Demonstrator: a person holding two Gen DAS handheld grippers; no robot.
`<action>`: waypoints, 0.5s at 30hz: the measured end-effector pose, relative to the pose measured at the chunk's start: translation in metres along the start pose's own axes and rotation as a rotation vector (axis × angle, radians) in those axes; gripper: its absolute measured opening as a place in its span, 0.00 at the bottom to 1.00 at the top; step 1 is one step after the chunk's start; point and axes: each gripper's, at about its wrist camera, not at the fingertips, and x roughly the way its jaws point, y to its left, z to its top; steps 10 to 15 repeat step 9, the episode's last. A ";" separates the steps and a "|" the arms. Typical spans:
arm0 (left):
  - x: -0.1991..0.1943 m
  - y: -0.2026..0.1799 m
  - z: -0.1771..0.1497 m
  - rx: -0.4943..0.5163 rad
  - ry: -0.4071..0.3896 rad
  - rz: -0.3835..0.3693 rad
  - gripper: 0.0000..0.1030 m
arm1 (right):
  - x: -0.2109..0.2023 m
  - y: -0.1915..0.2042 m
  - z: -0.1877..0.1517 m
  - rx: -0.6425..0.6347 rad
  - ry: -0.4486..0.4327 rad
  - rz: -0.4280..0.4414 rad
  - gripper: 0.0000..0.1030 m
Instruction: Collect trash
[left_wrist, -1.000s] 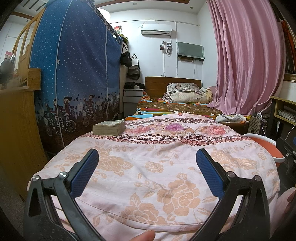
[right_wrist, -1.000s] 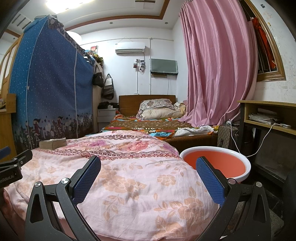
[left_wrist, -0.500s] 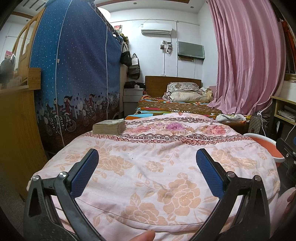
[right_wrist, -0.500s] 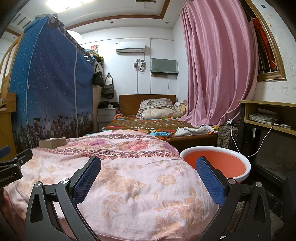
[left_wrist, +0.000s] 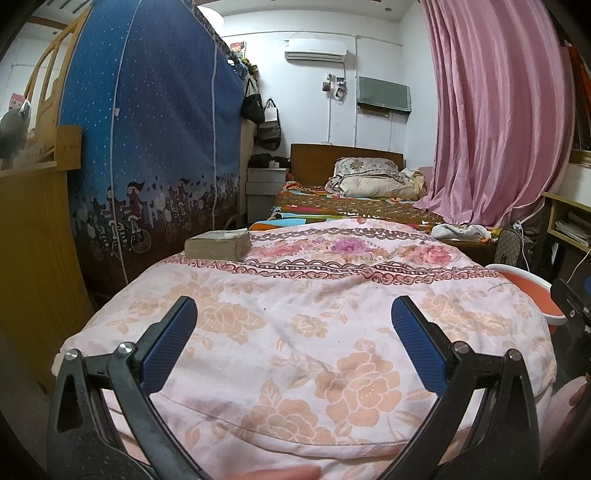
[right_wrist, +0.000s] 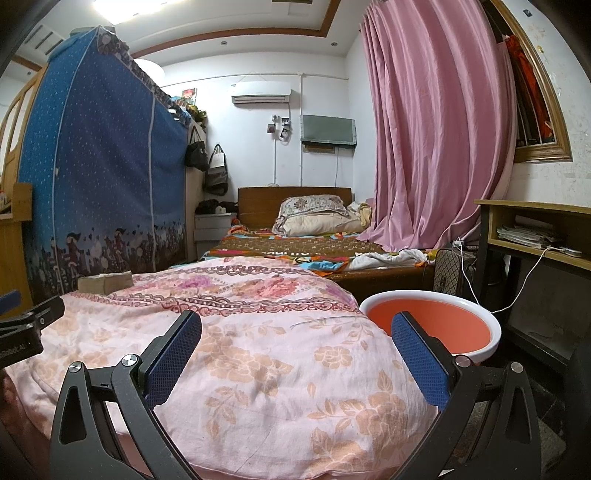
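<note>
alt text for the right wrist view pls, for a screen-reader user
The open, empty right gripper hovers low over a pink floral quilt, with an orange basin beside the quilt to the right. A brown tissue box sits at the quilt's far left; a bed and pink curtain lie beyond.

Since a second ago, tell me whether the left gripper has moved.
No. The left gripper sits as before against the book and quilt; its jaws stand equally wide.
</note>
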 end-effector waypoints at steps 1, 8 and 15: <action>0.000 0.000 0.000 -0.001 0.001 0.000 0.89 | 0.001 0.000 -0.001 0.000 0.000 0.000 1.00; 0.000 -0.001 0.000 0.009 0.002 -0.002 0.89 | 0.000 -0.001 -0.004 -0.006 0.007 0.002 1.00; 0.000 -0.001 0.000 0.011 0.003 -0.002 0.89 | -0.001 -0.001 -0.005 -0.007 0.008 0.002 1.00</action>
